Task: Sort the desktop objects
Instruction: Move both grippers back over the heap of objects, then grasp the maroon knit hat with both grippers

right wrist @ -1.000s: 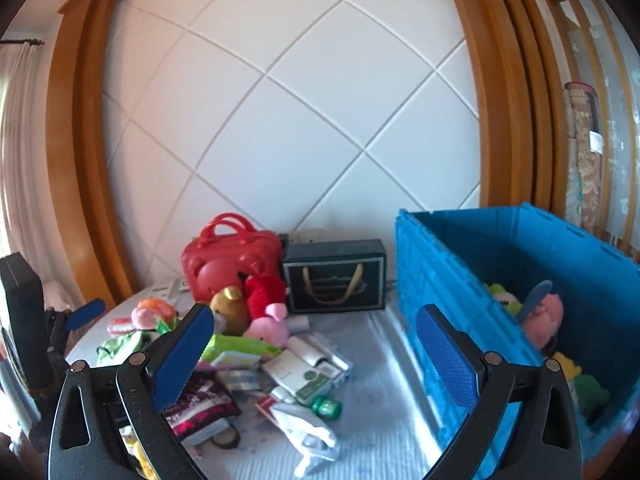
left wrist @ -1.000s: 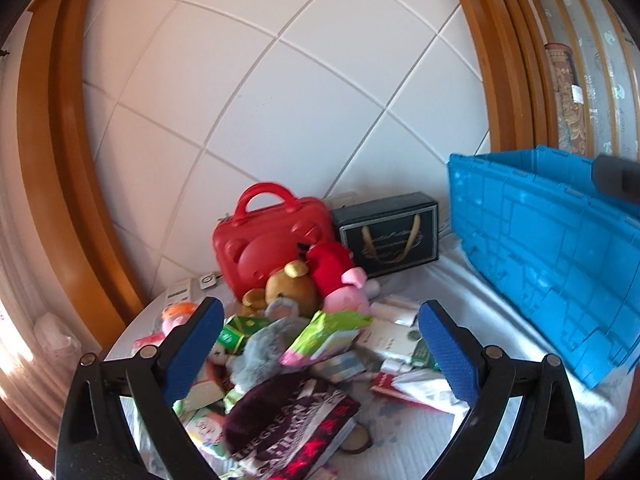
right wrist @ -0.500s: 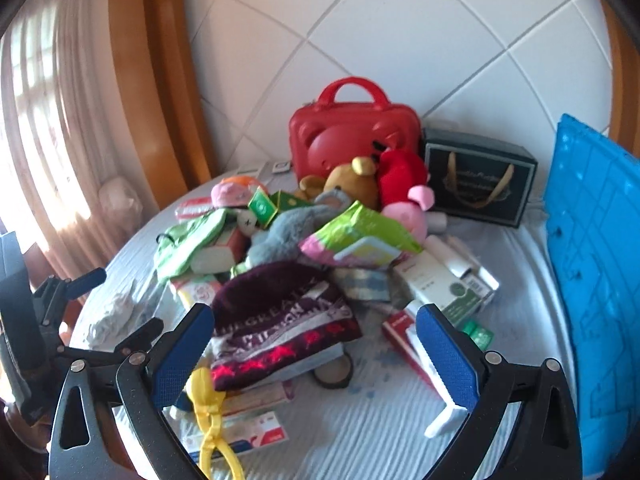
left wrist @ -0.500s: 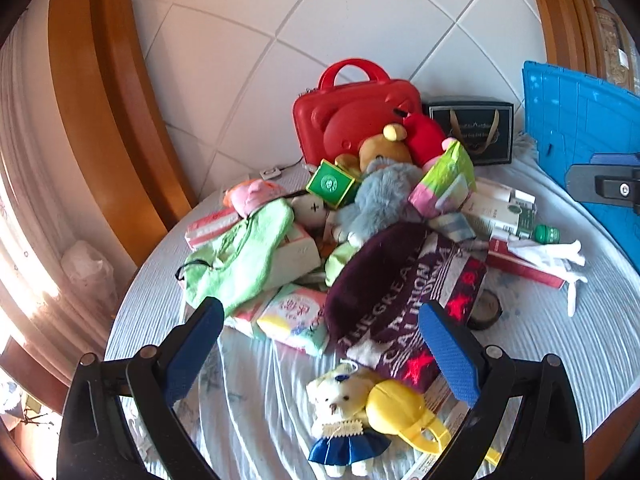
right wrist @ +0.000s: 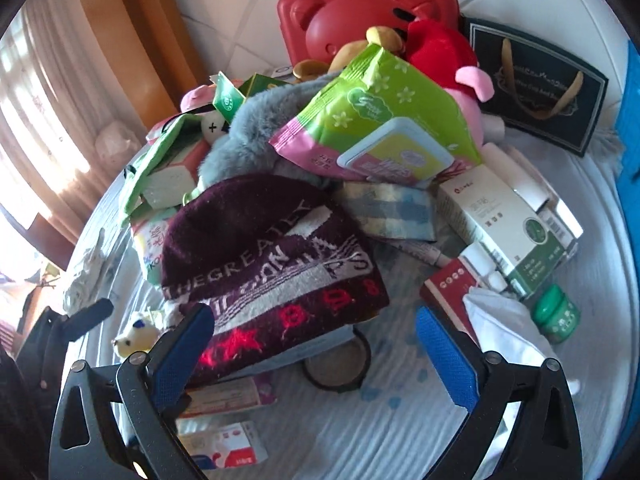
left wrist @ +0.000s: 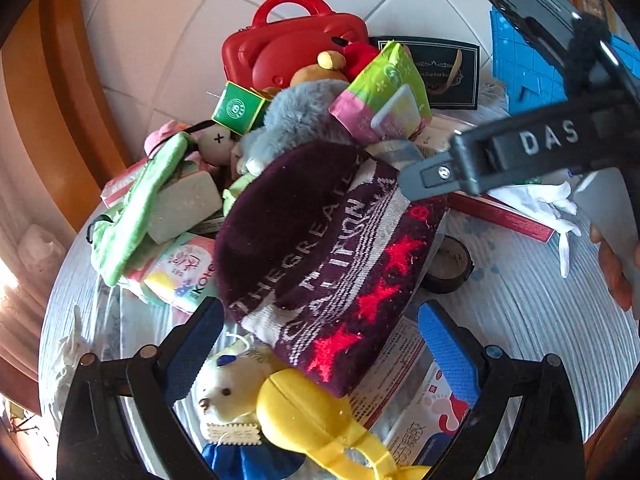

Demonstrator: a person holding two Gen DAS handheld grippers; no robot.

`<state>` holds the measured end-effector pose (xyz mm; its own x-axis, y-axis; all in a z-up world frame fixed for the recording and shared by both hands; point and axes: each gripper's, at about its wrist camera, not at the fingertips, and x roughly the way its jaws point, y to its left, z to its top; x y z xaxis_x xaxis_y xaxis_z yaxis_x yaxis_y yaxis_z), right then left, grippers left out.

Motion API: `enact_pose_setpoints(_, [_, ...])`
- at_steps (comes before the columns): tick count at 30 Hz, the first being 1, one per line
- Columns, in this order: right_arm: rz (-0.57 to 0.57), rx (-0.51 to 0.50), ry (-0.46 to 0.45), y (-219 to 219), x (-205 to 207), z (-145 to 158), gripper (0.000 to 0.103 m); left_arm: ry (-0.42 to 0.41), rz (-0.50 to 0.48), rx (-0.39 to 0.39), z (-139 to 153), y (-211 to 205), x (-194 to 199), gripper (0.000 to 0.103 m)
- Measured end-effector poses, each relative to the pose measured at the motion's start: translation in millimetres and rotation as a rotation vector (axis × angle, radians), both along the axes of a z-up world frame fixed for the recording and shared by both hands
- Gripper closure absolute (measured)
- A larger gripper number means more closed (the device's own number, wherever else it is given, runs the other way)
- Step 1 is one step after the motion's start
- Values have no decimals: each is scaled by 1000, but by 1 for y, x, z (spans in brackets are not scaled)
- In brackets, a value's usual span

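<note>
A heap of objects covers the round table. A maroon knit hat lies on top at the front. My left gripper is open, its blue pads either side of the hat's lower edge, above a small bear toy with a yellow cap. My right gripper is open too, just in front of the hat and over a dark tape roll. Behind sit a green wipes pack, a grey plush, a red case and a white-green box.
A blue crate stands at the right edge. A black gift box leans on the tiled wall. The right gripper's body crosses the left wrist view, held by a hand. A white glove, a green jar and flat packets lie nearby.
Both grippers have tilted down and moved in close over the pile, toward the maroon hat. The right gripper now crosses the left wrist view. Both stay open.
</note>
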<state>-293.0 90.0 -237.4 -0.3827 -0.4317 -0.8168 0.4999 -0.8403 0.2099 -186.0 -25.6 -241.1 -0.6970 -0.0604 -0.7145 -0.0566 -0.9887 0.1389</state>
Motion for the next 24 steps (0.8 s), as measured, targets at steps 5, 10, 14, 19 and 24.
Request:
enact_pose_setpoints(5, [14,5,-88,-18,-27,-27,9,-62,-4,19,-23,3,-14,4])
enact_pose_setpoints(10, [50,69,-126,-36,-35,-45,36,-115,-26,61,-34,-8,-19,32])
enact_pose_setpoints(14, [65,116,-51,-42,-33,-40,64,-109,-48,138,-27,-22,-17,42])
enact_pose_setpoints(19, [43,49,-31,-28,-30,-19,84,-94,-110,162,-16,-27,-12,65])
enact_pose_setpoints(24, [54,5,-15,-28,-19,-3,85,-110,-155,171,-6,-33,-6,85])
